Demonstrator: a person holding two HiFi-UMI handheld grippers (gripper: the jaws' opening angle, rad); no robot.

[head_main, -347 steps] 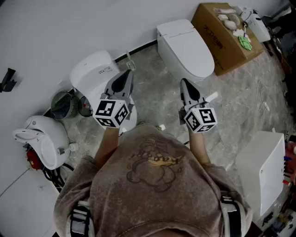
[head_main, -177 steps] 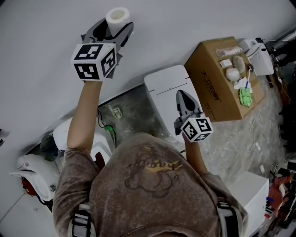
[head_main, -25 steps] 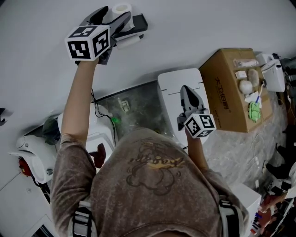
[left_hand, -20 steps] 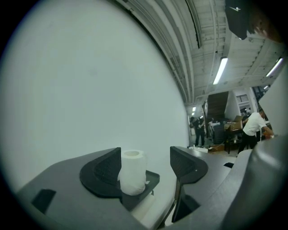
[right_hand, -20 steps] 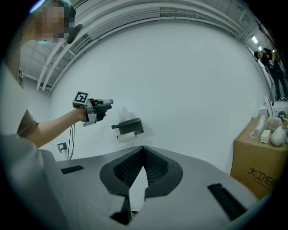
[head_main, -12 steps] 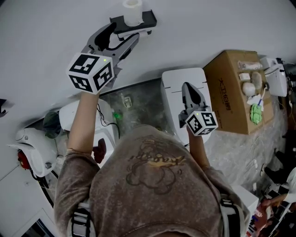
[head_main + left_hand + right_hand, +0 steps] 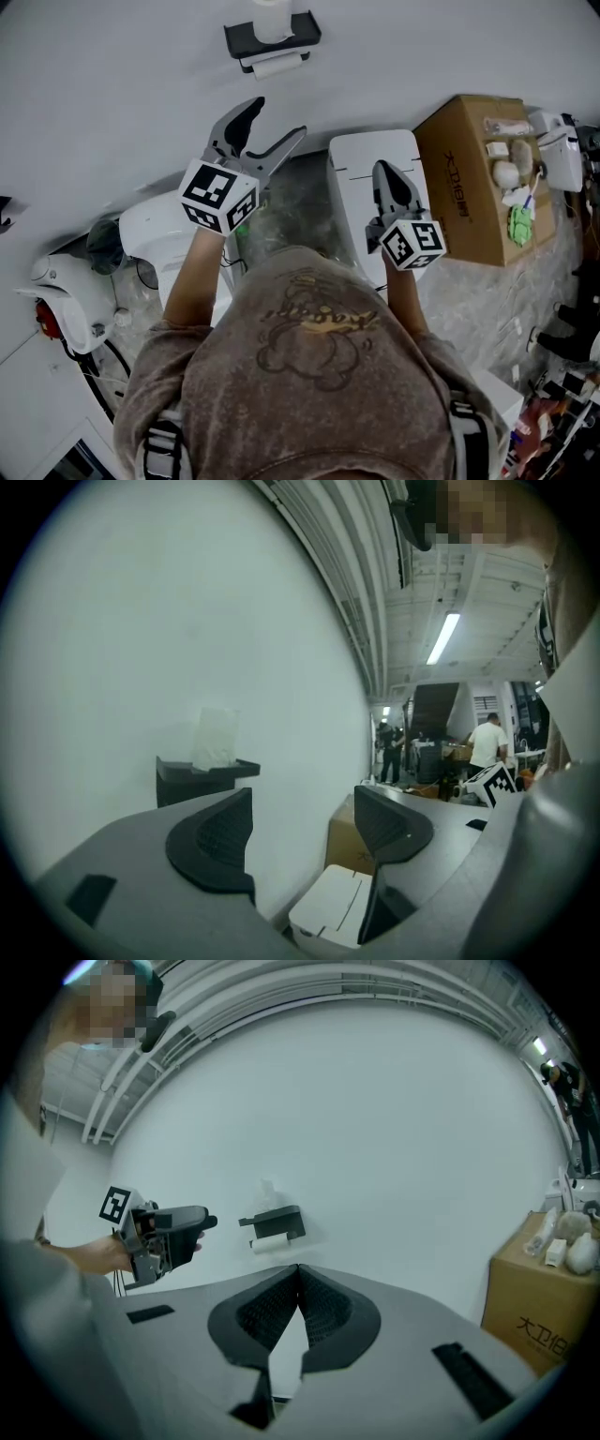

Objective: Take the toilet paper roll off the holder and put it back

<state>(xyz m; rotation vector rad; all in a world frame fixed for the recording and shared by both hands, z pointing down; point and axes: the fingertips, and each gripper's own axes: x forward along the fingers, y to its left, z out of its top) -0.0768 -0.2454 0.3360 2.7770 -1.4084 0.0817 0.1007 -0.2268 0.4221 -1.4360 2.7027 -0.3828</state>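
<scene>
A black wall holder [image 7: 272,33] carries a white toilet paper roll [image 7: 273,9] standing upright on its shelf, and a second roll [image 7: 278,66] lies on the bar under it. My left gripper [image 7: 277,119] hangs below the holder, well apart from it, jaws wide open and empty. In the left gripper view the holder [image 7: 202,772] and the upright roll [image 7: 216,738] show beyond the left jaw. My right gripper [image 7: 386,171] is shut with nothing in it, held low over the toilet lid. The right gripper view shows the holder [image 7: 274,1221] far off on the wall.
A white toilet [image 7: 370,187] stands against the wall, with a brown cardboard box [image 7: 469,159] of small items to its right. Another white toilet [image 7: 159,230] and a white appliance [image 7: 70,291] stand at the left. People stand far off in the left gripper view.
My left gripper has let go of the roll on the holder's shelf and drawn back down from the wall, staying open. The right gripper has hardly moved.
</scene>
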